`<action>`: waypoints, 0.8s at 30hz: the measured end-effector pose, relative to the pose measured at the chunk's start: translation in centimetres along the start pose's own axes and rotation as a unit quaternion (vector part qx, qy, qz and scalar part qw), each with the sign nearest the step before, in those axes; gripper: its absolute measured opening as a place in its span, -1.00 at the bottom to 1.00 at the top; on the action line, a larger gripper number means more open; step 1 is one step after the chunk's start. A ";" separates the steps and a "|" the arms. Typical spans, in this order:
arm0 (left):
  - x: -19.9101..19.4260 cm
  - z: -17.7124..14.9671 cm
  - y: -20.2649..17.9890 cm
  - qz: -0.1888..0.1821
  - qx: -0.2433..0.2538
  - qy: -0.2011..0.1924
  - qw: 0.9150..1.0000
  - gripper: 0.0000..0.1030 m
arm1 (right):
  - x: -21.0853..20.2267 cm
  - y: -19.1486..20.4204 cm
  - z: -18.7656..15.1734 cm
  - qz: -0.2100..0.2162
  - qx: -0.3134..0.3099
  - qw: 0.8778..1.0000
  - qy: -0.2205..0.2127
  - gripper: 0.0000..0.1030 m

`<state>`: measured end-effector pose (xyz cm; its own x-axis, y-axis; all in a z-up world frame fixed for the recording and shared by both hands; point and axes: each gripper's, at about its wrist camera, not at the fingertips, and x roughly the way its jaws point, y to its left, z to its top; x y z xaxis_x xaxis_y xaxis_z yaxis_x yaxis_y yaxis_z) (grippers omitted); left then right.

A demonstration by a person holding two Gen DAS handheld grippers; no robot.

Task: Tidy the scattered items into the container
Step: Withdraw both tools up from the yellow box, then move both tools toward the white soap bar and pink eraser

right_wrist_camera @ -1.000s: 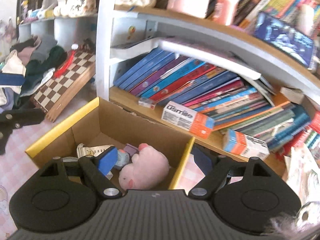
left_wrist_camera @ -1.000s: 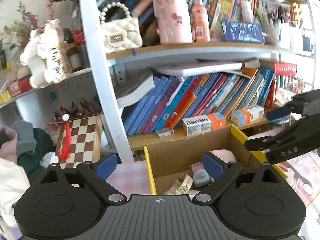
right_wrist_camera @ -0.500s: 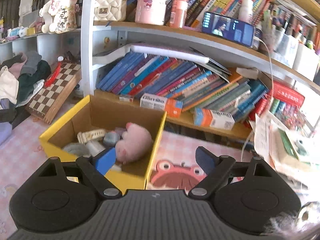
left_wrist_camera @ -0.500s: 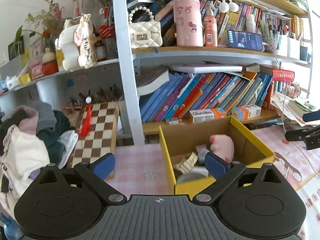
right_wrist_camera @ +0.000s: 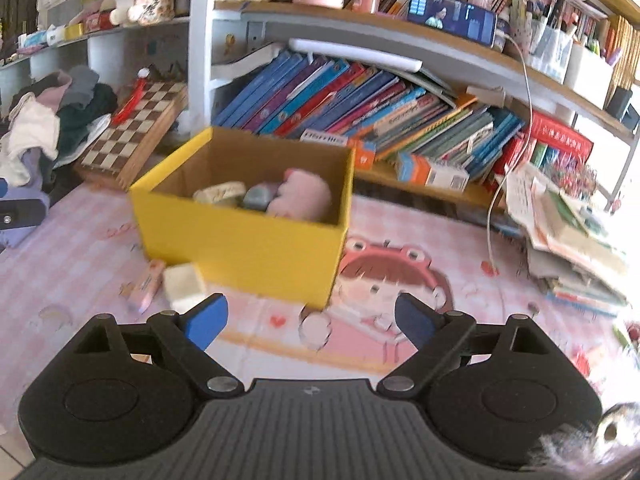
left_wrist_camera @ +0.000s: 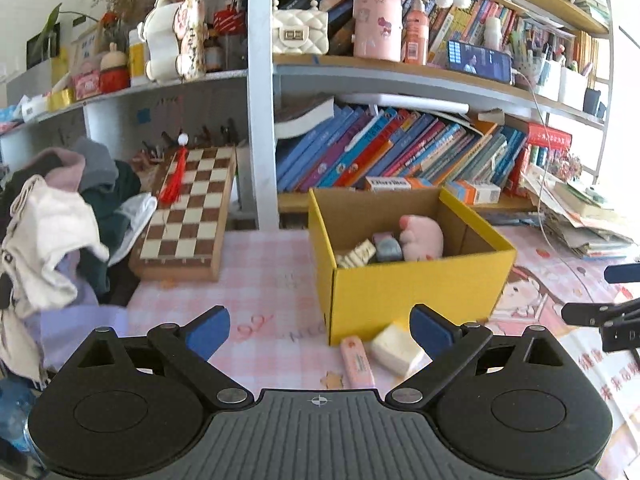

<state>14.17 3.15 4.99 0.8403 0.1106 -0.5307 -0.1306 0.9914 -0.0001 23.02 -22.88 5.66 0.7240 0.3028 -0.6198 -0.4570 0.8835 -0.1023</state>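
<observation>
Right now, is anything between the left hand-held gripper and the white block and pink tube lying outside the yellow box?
Nothing visible. The left hand-held gripper is open and empty; white block and pink tube lie on bare mat against the yellow box, just ahead of its fingers.

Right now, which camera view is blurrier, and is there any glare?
Right wrist view: motion blur smears the yellow box and the white block. Left wrist view: sharper, the box has crisp edges. Both views: window glare washes out the right edge, and the fisheye bends the shelves.
</observation>
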 end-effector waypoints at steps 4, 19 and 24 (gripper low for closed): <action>-0.3 -1.9 -0.3 -0.007 0.021 0.020 1.000 0.91 | -0.5 2.1 -2.1 0.015 0.006 1.000 0.020 0.83; 0.2 -7.5 -2.2 -0.029 0.103 0.084 0.991 0.91 | 0.2 8.2 -7.7 0.003 -0.055 0.996 0.070 0.92; -0.1 -8.5 -2.8 -0.039 0.098 0.096 0.990 0.91 | 0.1 8.6 -8.6 0.003 -0.045 0.996 0.076 0.92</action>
<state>9.96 -0.21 -2.16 0.7253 0.0371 -0.6875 0.0508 0.9929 0.1072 14.69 -18.29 -2.00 0.6381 0.2437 -0.7303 -0.5103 0.8441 -0.1642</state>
